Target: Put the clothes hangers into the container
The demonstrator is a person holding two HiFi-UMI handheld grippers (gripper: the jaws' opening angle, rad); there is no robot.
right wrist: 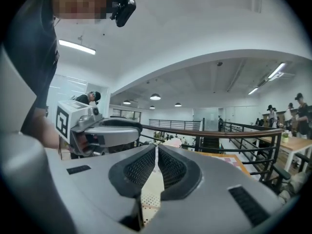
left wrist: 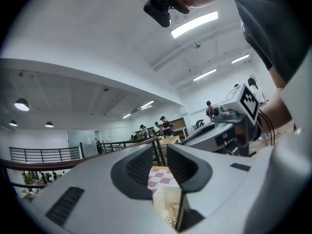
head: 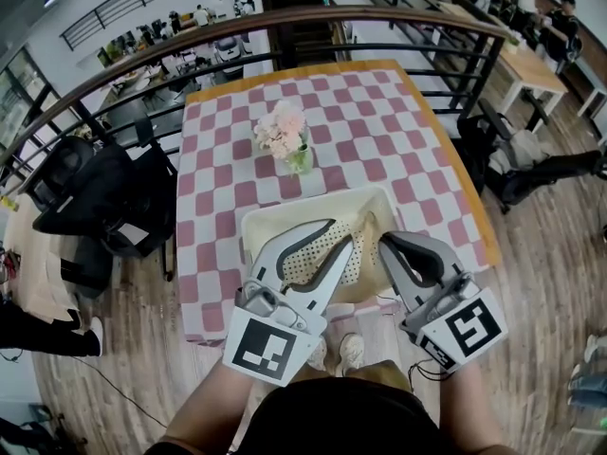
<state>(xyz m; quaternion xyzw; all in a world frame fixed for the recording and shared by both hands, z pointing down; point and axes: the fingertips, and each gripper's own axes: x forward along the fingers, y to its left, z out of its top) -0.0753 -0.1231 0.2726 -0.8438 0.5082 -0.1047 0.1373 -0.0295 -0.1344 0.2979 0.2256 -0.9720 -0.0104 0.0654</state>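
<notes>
A cream perforated container [head: 285, 212] stands on the checked table near its front edge. A pale beige shape [head: 366, 227] lies inside it at the right; I cannot tell whether it is a hanger. My left gripper [head: 340, 231] hovers over the container, open, with nothing between its pads and only the dotted floor showing in the gap. In the left gripper view its jaws [left wrist: 160, 155] point level across the table, with the container [left wrist: 163, 199] below them. My right gripper [head: 385, 243] hangs at the container's right end, shut and empty. Its pads [right wrist: 156, 149] meet at the tips.
The pink-and-white checked table [head: 237, 159] bears a vase of pale flowers [head: 285, 136] behind the container. A curved railing [head: 285, 22] runs beyond the table. A black chair loaded with bags [head: 95, 197] stands at the left, more bags [head: 512, 159] at the right.
</notes>
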